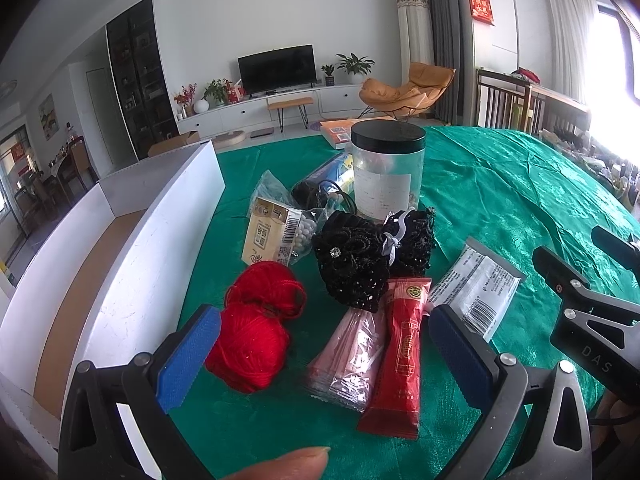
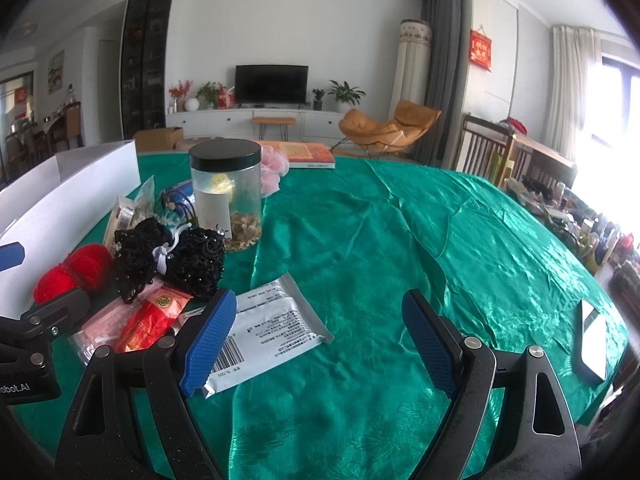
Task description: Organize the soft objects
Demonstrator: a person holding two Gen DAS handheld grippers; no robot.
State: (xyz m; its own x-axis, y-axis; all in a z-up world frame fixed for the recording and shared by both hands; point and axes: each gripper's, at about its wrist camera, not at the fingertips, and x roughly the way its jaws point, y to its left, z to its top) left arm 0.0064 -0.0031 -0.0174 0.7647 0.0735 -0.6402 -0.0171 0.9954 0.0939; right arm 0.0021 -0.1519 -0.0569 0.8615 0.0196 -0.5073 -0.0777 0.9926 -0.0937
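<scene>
Two balls of red yarn (image 1: 256, 320) (image 2: 72, 272) lie on the green tablecloth, close to the blue left pad of my left gripper (image 1: 324, 356). That gripper is open over a pink packet (image 1: 348, 356) and a red sachet (image 1: 400, 348); nothing is held. Black lace pieces (image 1: 360, 260) (image 2: 172, 256) sit behind them. My right gripper (image 2: 316, 340) is open too, above bare cloth, with a white packet (image 2: 272, 328) by its left finger. A pink mesh puff (image 2: 274, 172) lies behind the jar.
A white open box (image 1: 132, 264) (image 2: 80, 192) stands along the left. A clear jar with a black lid (image 1: 388, 172) (image 2: 226, 192), small snack packs (image 1: 272, 236) and a book (image 2: 308, 154) are further back. A phone (image 2: 594, 340) lies near the table's right edge. A fingertip (image 1: 288, 464) shows at the bottom.
</scene>
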